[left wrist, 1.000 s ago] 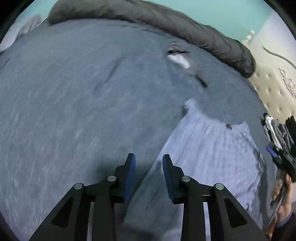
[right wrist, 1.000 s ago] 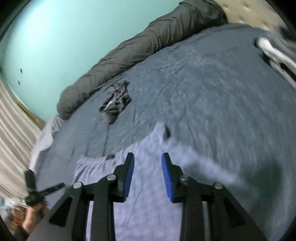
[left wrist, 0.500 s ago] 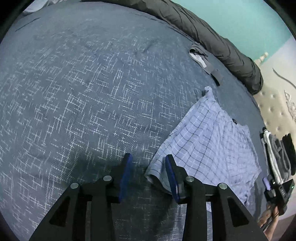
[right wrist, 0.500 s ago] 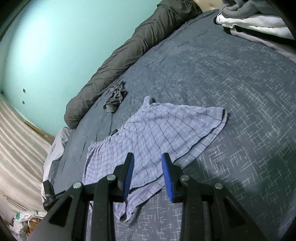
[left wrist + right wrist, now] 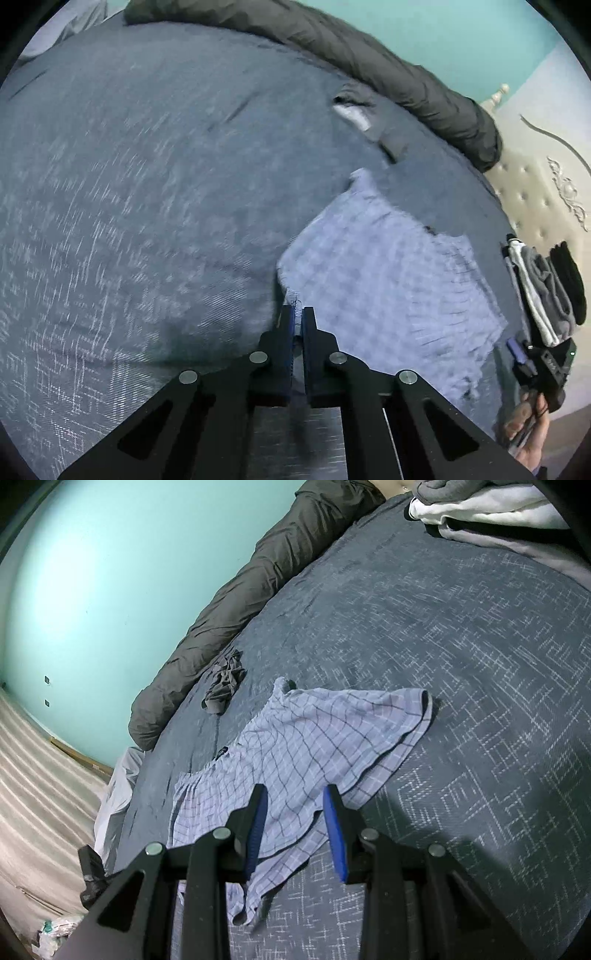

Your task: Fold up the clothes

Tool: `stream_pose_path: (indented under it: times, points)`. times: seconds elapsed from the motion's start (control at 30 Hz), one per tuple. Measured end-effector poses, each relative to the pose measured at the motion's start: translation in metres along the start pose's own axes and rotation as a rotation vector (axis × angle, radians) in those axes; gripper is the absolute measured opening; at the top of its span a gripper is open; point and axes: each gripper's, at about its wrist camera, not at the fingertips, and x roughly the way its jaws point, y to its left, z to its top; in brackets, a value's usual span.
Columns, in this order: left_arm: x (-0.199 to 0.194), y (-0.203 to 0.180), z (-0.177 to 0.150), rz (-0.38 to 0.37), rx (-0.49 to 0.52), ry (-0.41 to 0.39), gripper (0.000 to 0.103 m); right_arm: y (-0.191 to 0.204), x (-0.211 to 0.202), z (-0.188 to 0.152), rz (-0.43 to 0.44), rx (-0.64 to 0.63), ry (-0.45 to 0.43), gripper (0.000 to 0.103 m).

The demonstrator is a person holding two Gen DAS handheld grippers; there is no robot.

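Half a second earlier the left gripper (image 5: 297, 320) had stood spread at the near corner of the checked shorts (image 5: 306, 753); now its fingers were pressed together on that hem. The shorts lay spread on the blue bedspread (image 5: 461, 672), right gripper (image 5: 295, 827) spread above them, empty. With a corner pinched, a fold looked ready to begin.

Teal wall (image 5: 92, 590), tufted cream headboard (image 5: 535, 199)

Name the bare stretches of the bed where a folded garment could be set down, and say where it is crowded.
Free: the dark bedspread between the plaid shorts and the folded pile, and the wide stretch left of the shorts in the left view. Crowded: around the crumpled grey garment beside the rolled duvet.
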Motion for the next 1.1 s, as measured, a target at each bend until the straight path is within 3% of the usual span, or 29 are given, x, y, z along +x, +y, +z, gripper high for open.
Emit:
stream_pose_path:
  times: [0.23, 0.4, 0.6, 0.73, 0.87, 0.93, 1.0, 1.1]
  points:
    - [-0.011, -0.075, 0.025, -0.057, 0.091, -0.019, 0.004, -0.008, -0.007, 0.006, 0.017, 0.020, -0.007, 0.031]
    - [0.006, -0.157, 0.038, -0.107, 0.196, 0.007, 0.004, -0.017, -0.014, 0.011, 0.026, 0.041, -0.006, 0.031]
    - [0.081, -0.281, 0.030, -0.171, 0.334, 0.111, 0.004, -0.032, -0.025, 0.018, 0.015, 0.066, -0.017, 0.031]
    - [0.140, -0.344, 0.001, -0.195, 0.391, 0.205, 0.004, -0.045, -0.031, 0.023, 0.006, 0.097, -0.026, 0.031]
    - [0.176, -0.361, -0.025, -0.176, 0.402, 0.270, 0.005, -0.052, -0.032, 0.028, 0.010, 0.120, -0.030, 0.031]
    - [0.181, -0.356, -0.030, -0.179, 0.385, 0.290, 0.010, -0.056, -0.032, 0.030, 0.011, 0.132, -0.032, 0.031]
    - [0.175, -0.348, -0.028, -0.184, 0.376, 0.281, 0.028, -0.060, -0.033, 0.033, 0.013, 0.144, -0.034, 0.031]
    - [0.155, -0.328, -0.014, -0.179, 0.369, 0.228, 0.034, -0.064, -0.032, 0.036, 0.016, 0.156, -0.034, 0.031]
